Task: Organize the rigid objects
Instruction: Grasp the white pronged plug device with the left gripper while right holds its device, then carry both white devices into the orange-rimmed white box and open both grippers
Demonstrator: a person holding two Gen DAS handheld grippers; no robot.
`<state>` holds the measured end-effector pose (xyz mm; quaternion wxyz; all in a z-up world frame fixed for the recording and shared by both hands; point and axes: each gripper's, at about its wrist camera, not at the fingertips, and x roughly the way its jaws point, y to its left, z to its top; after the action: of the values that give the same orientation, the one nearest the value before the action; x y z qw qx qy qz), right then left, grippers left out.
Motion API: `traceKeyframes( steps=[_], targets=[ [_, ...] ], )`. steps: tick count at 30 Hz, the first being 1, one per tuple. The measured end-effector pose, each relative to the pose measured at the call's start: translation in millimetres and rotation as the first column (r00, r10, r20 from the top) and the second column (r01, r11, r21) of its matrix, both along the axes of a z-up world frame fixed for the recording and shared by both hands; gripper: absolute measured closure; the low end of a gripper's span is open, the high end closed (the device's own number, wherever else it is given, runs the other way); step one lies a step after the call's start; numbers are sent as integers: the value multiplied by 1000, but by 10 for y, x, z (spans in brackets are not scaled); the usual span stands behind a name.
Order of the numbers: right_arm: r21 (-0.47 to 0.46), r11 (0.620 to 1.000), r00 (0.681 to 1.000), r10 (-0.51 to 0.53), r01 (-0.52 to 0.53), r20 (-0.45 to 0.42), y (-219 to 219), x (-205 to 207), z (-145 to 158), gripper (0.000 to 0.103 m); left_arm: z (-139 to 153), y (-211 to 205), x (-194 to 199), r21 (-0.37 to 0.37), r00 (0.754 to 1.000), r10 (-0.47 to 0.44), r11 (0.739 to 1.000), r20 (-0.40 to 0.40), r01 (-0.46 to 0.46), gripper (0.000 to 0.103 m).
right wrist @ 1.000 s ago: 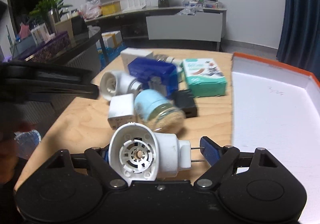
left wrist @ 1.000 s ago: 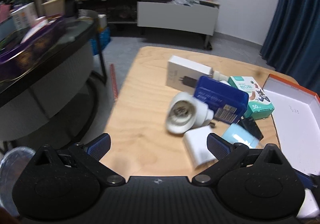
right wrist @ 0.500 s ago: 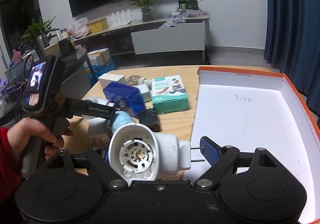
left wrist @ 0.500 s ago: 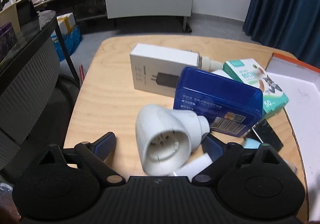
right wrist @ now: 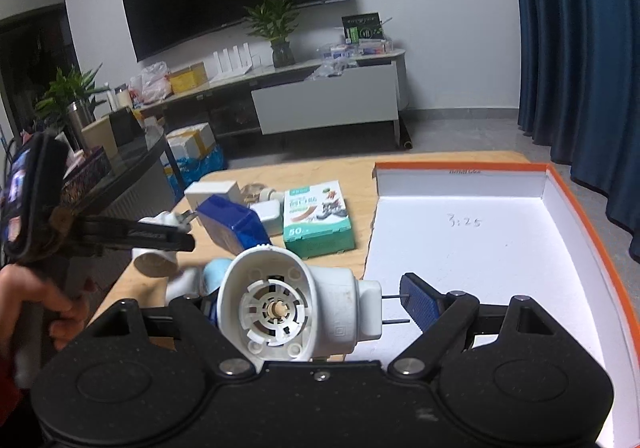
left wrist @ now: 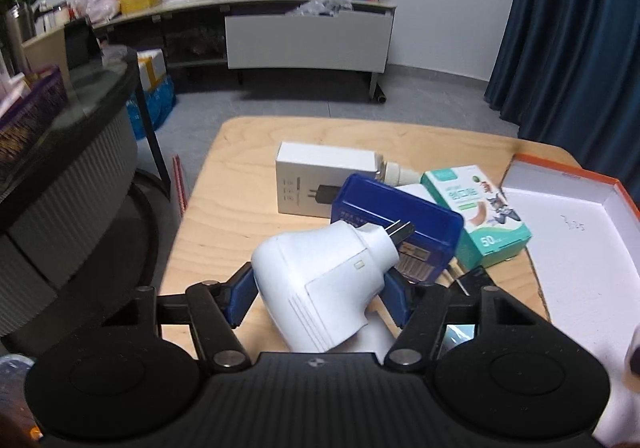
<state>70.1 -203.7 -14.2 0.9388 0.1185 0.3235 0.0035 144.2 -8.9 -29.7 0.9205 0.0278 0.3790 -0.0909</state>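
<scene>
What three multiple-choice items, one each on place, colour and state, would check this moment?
1. Where does the green box lie?
A. in the tray
B. on the wooden table
C. on the floor

2. What colour is the rim of the tray?
A. orange
B. green
C. black

3. What is the left gripper doing?
A. hanging open
B. gripping a blue case
C. gripping a white plug-in device

Answers:
1 B, the box rests on wood left of the tray.
2 A, the tray edge is orange.
3 C, both fingers press the device's sides.
</scene>
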Motion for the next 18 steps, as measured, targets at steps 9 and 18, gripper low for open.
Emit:
traceKeyframes(
  steps=[9,18],
  targets=[
    [6,999,998,-39,39,53,-194,-96,171,4,291,-102,-299,-39,1000,26,999,16,-25,38],
    [0,996,993,-87,87,81,-496,-185,281,4,516,-551,-517,-69,999,-22,997,41,25,38]
  ],
)
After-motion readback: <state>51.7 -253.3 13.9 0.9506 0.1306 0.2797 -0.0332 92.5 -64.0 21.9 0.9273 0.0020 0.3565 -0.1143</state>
